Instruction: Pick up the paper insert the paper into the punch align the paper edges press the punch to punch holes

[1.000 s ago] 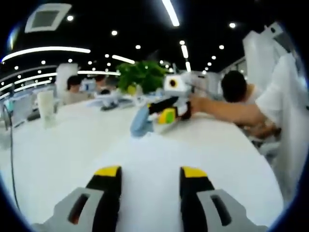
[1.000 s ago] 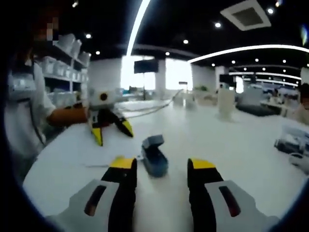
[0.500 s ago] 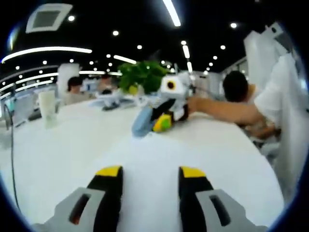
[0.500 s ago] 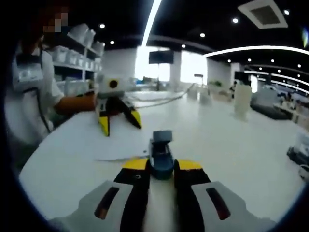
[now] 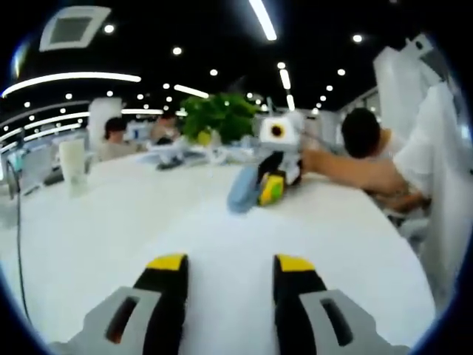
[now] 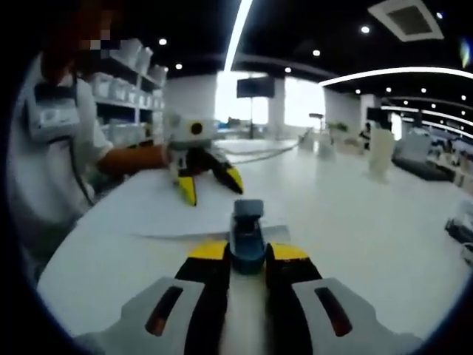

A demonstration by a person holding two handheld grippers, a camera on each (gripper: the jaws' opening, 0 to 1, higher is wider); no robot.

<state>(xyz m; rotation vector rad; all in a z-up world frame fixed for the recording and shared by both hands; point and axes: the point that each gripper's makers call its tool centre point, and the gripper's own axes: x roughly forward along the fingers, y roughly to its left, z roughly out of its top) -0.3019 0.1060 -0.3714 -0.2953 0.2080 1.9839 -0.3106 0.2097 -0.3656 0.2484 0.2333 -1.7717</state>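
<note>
In the right gripper view my right gripper (image 6: pixel 248 253) is shut on a blue hole punch (image 6: pixel 247 231), held low over the white table (image 6: pixel 347 214). A white sheet of paper (image 6: pixel 177 214) lies flat just ahead, its near edge at the punch's front. My left gripper (image 6: pixel 211 186) hovers over the sheet's far part with its yellow-tipped jaws apart. In the left gripper view my left gripper (image 5: pixel 230 265) is open with nothing between its jaws. Beyond it, the right gripper (image 5: pixel 260 191) holds the blue punch (image 5: pixel 241 191).
A person's arm (image 5: pixel 355 168) reaches in from the right. A white cup (image 5: pixel 71 164) and a green plant (image 5: pixel 218 115) stand farther back, with people seated beyond. Shelves with boxes (image 6: pixel 122 92) are behind the person. A cable (image 6: pixel 262 153) runs across the far table.
My right gripper closed on the blue punch and carried it toward the paper's edge. In the left gripper view it has shifted right. The left gripper has stayed open and nearly still.
</note>
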